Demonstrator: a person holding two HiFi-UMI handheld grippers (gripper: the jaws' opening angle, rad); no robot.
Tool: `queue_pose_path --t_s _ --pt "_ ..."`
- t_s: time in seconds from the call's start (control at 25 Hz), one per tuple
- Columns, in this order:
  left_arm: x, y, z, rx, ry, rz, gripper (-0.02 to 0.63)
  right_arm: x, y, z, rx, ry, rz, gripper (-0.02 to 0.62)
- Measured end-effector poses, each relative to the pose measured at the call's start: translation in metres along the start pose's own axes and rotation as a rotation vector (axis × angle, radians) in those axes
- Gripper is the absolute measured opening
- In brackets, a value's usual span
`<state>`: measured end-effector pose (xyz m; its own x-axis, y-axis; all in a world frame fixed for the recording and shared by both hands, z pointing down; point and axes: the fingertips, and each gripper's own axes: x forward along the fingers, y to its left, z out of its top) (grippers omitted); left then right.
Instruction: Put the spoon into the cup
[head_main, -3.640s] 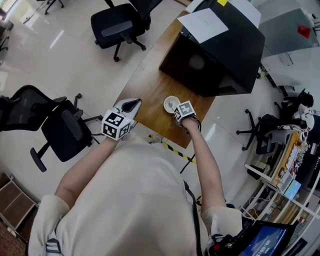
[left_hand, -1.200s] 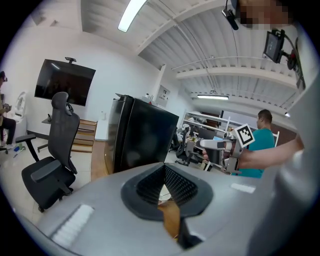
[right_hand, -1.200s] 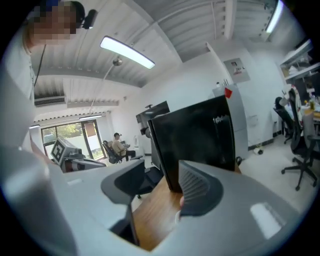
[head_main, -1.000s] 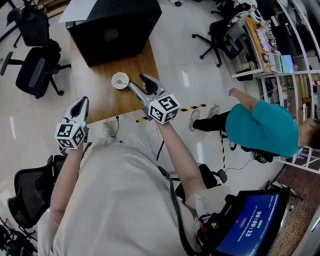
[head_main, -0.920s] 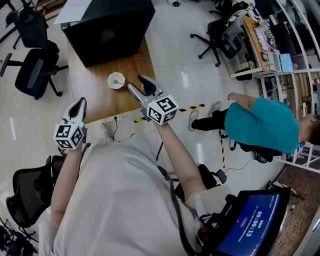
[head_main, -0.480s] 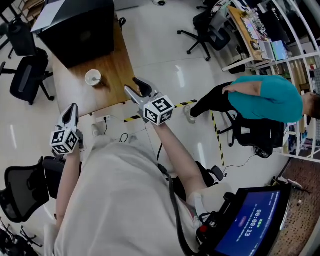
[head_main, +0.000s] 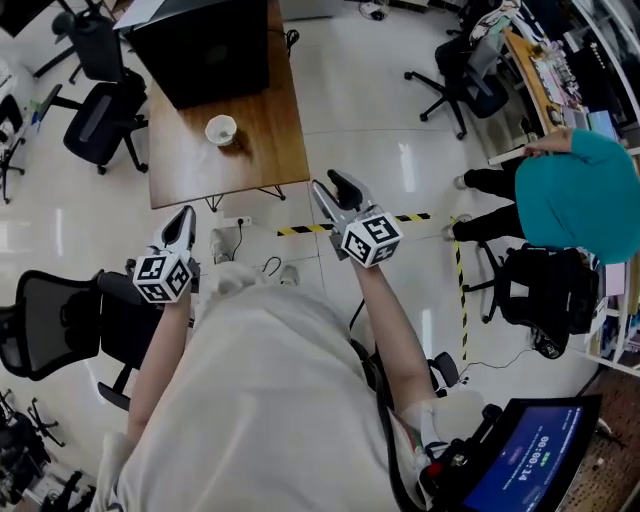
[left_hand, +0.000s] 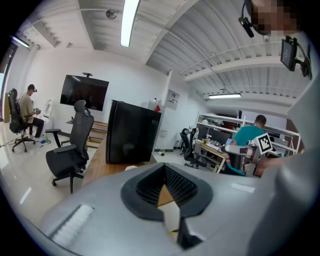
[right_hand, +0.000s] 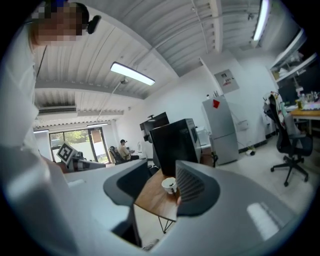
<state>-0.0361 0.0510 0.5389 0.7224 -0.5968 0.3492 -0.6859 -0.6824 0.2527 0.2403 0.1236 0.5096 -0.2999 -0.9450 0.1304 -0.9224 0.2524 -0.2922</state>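
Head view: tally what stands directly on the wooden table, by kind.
White cup: 1
Black box: 1
Total: 2; a spoon inside the cup is too small to tell.

Bright ceiling strip lights glare off the glossy floor; gripper views bulge fisheye, corners dark.

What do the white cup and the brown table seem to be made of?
The small white round cup: probably glazed ceramic, being smooth and evenly white. The brown rectangular table: wood or wood-look veneer, from its warm streaky grain; satin finish.
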Motion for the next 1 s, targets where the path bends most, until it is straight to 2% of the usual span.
queue_pose_path --t_s 0.28,0.52,0.72,1.0 --pt "-0.050 -0.020 -0.034 -0.031 0.036 0.096 0.003 -0.035 0.015 -0.045 0.062 0.047 0.071 0.169" --pt "-0.076 -0.017 -0.049 -0.022 0.067 0.124 0.003 -0.037 0.029 -0.074 0.093 0.079 0.087 0.149" --pt "-0.078 -0.006 -0.049 -0.029 0.061 0.110 0.003 -0.032 0.054 -0.093 0.117 0.118 0.083 0.143" --pt "-0.086 0.027 -0.034 -0.012 0.031 0.045 0.003 -0.006 0.098 -0.107 0.061 0.161 0.028 0.095"
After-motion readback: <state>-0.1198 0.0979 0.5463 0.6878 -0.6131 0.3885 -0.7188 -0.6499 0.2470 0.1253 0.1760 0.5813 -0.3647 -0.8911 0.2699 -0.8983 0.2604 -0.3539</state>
